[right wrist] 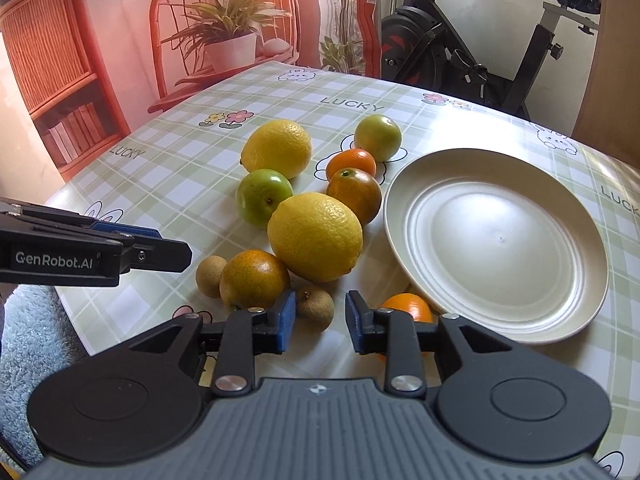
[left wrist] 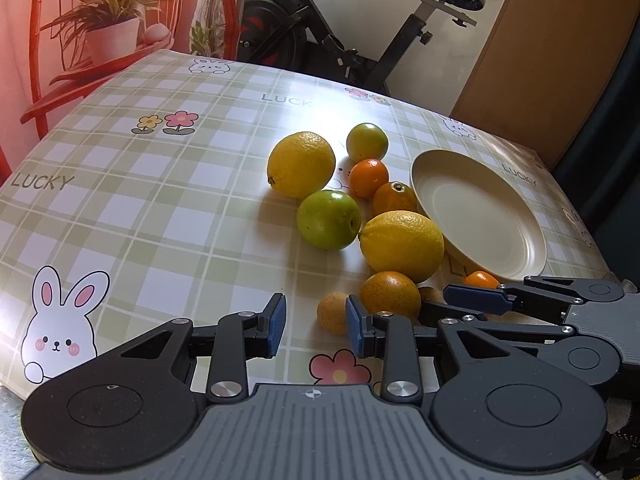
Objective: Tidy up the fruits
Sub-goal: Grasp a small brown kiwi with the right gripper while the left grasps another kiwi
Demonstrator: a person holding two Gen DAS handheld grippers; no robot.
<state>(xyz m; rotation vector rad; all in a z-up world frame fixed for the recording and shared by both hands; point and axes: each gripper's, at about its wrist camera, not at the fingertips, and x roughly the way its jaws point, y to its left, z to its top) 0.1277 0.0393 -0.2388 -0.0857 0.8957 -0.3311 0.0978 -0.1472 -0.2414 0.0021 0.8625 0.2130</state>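
Note:
Loose fruit lies on the checked tablecloth beside an empty cream plate (right wrist: pixel 496 240), which also shows in the left wrist view (left wrist: pixel 480 208). There are two lemons (right wrist: pixel 315 236) (right wrist: pixel 278 147), two green fruits (right wrist: pixel 263 196) (right wrist: pixel 378 132), several oranges (right wrist: pixel 254 278) (right wrist: pixel 354 194) and small brown fruits (right wrist: pixel 315 304) (right wrist: pixel 211 275). My right gripper (right wrist: pixel 320 322) is open and empty, just short of a brown fruit. My left gripper (left wrist: pixel 316 326) is open and empty, near a brown fruit (left wrist: pixel 332 312) and an orange (left wrist: pixel 390 294).
An exercise bike (left wrist: pixel 344 36) stands behind the table's far edge. A wooden panel (left wrist: pixel 540 40) is at the back right. A backdrop with a chair and plant (right wrist: pixel 224 36) stands at the far left. A fluffy blue cloth (right wrist: pixel 28 344) lies below the table's near-left edge.

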